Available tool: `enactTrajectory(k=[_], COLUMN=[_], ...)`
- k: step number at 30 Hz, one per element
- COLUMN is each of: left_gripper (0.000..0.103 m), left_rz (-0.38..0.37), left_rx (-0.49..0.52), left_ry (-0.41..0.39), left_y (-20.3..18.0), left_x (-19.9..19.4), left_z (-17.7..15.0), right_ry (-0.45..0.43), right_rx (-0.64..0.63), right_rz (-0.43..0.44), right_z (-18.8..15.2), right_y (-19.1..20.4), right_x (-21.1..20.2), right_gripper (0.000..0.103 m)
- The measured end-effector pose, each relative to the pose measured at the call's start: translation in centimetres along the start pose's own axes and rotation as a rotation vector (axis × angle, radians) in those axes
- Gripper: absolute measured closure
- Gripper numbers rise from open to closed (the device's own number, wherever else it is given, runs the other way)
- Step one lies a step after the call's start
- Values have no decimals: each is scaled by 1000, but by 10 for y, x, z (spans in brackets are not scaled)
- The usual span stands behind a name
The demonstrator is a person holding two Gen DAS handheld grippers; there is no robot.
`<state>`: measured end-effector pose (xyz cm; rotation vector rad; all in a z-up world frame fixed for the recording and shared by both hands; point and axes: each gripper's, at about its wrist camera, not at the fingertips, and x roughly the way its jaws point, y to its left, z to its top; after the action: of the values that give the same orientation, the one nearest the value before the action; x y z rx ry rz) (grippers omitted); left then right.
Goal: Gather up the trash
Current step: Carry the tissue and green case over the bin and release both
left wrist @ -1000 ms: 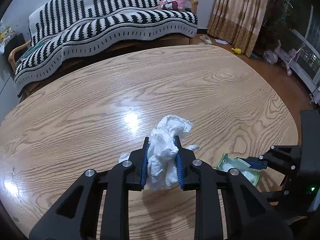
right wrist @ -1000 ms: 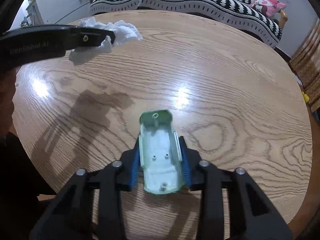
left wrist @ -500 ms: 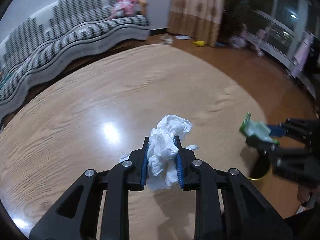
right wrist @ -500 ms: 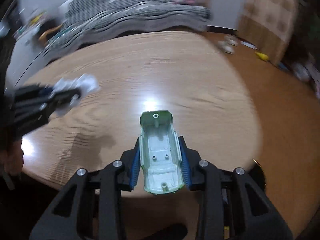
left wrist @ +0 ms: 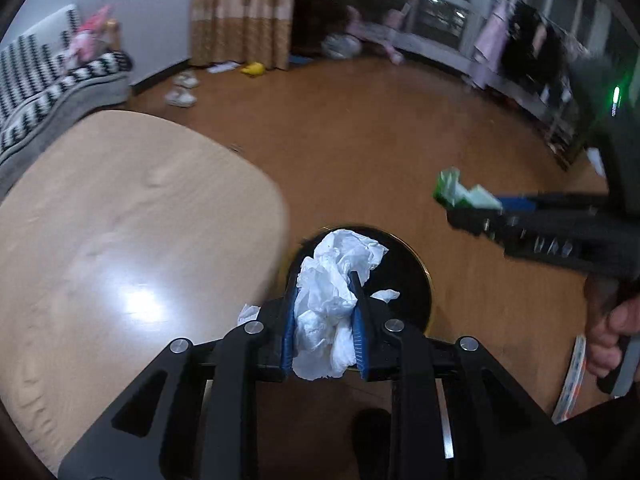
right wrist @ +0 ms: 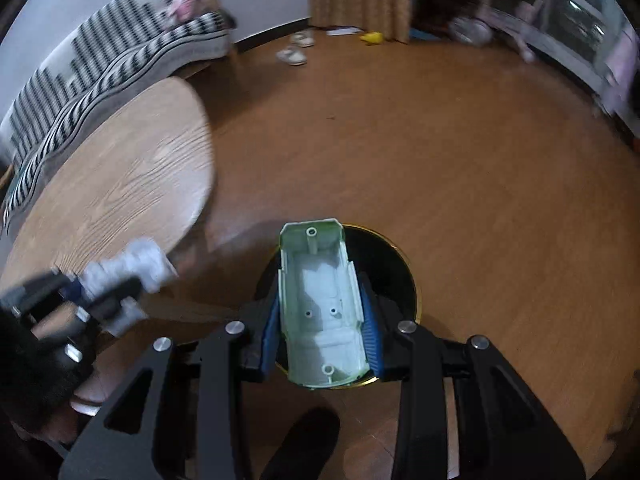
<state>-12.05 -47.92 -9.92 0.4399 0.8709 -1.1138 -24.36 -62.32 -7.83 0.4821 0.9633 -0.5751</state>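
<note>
A crumpled white tissue [left wrist: 332,300] is clamped between the blue pads of my left gripper [left wrist: 323,296], which is shut on it above a round black bin with a gold rim [left wrist: 416,264] on the floor. My right gripper [right wrist: 322,300] is shut on a pale green plastic shell [right wrist: 320,304], hollow side up, held over the same bin [right wrist: 392,268]. In the left wrist view the right gripper [left wrist: 476,208] shows at the right with the green shell [left wrist: 460,194]. In the right wrist view the left gripper [right wrist: 104,284] and its tissue [right wrist: 132,264] appear blurred at the left.
The oval wooden table [left wrist: 120,220] lies to the left, its edge close to the bin. Brown wooden floor [right wrist: 440,140] spreads ahead. A striped sofa [right wrist: 100,64], shoes [right wrist: 296,50] and curtains [left wrist: 240,12] stand far back. A person's hand [left wrist: 608,340] grips the right tool's handle.
Both grippers swung right, off the table and out over the floor bin, each keeping its load. The table slid to the left of both views and the bin came under the fingers.
</note>
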Motion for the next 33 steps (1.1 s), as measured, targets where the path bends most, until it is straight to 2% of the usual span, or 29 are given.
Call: enactTrajectory(k=[6,10,14,16,20,23,25,28,33], left_gripper=[80,75,39,32,30,26,25,18,18], left_rz=[-42,-61,-67,-61,-93,-60,-63,-42,13], left_rx=[14,-1,-9,-15,-15,5,-5,-27,-81], left_ry=[27,19,10,3,-5,-12,-16,-37,-50], left_y=[-17,-22,-20,-20,-16,-16,-12,1,31], left_x=[27,40,43,44,39,34,27,12,-17], left_z=[2,15,20,26,30,31,31,30,22], right_ry=[16,17,19,19,35,37,41,71,90], right_rx=[42,55,64,73,76,78,68,48,43], right_rz=[1,11,7,8,7,12,18,23,17], right_z=[-5,-12,-12,-13,-15,-13,-13,-12,-9], right_y=[-24,-31,-31,-36,-36,-31,-28,-18,-7], right_x=[2,-3,-1,0,4,4,5,13,23], right_gripper=[68,68,68,68,68,68,68,68,68])
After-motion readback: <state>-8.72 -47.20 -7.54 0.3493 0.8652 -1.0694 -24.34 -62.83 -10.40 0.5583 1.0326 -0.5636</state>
